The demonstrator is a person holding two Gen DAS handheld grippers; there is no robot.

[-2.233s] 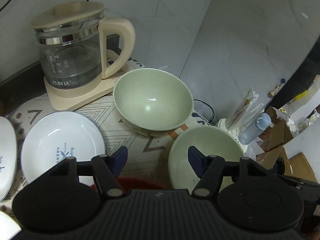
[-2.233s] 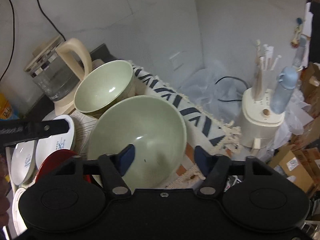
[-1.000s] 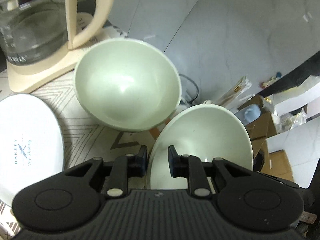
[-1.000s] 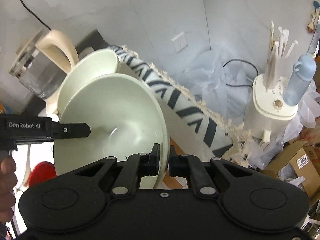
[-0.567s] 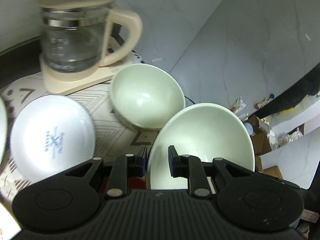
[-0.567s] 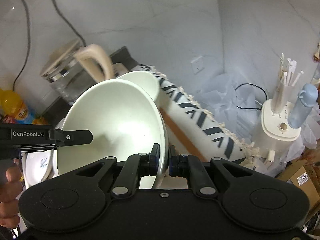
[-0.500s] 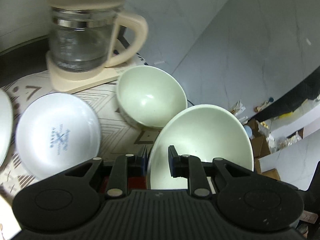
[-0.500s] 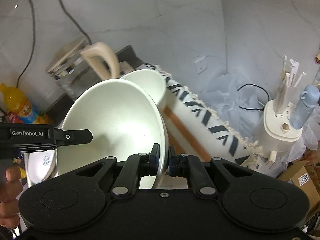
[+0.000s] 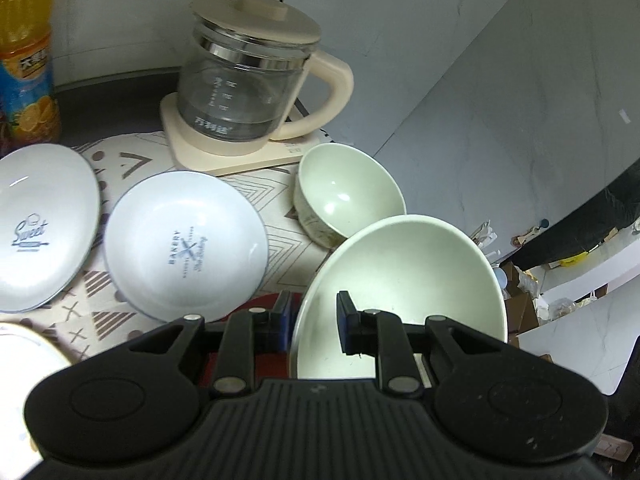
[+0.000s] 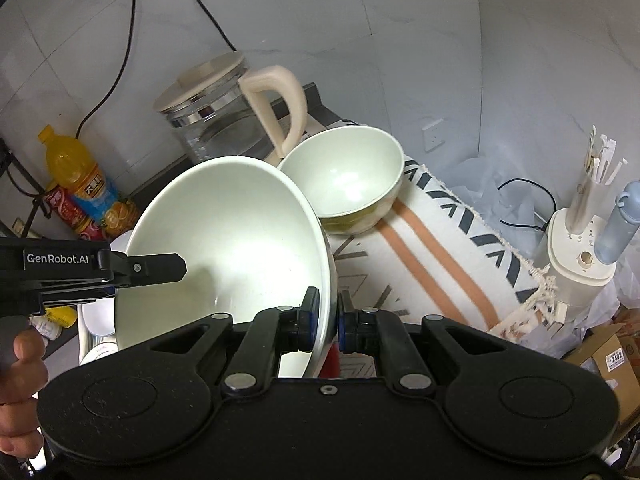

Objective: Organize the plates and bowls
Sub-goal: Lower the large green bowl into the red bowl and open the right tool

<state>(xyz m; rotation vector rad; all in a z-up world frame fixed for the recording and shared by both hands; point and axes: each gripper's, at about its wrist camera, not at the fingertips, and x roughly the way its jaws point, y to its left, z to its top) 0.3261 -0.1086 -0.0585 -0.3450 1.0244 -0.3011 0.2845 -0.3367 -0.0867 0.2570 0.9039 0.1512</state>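
Both the left gripper [image 9: 312, 322] and right gripper [image 10: 325, 312] pinch opposite rims of the big bowl [image 10: 224, 236], jaws nearly closed. It is tilted clear of the cloth [image 10: 436, 232], just beside the small bowl [image 10: 348, 184] at the table's edge.

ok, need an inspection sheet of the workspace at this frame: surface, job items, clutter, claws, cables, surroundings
Surface: patterned cloth over a dark counter.
Job's things: large green bowl held tilted off the cloth by both claws; second green bowl upright by the kettle; two white plates flat on the cloth; something red under the claws, partly hidden.
Clutter: glass kettle on its base; orange drink bottle.
Claws: left claw shut on the bowl's rim; right claw shut on the opposite rim.
Cables: black cable up the wall behind the kettle.
Surroundings: cardboard boxes, white appliance with a blue bottle beyond the table edge.
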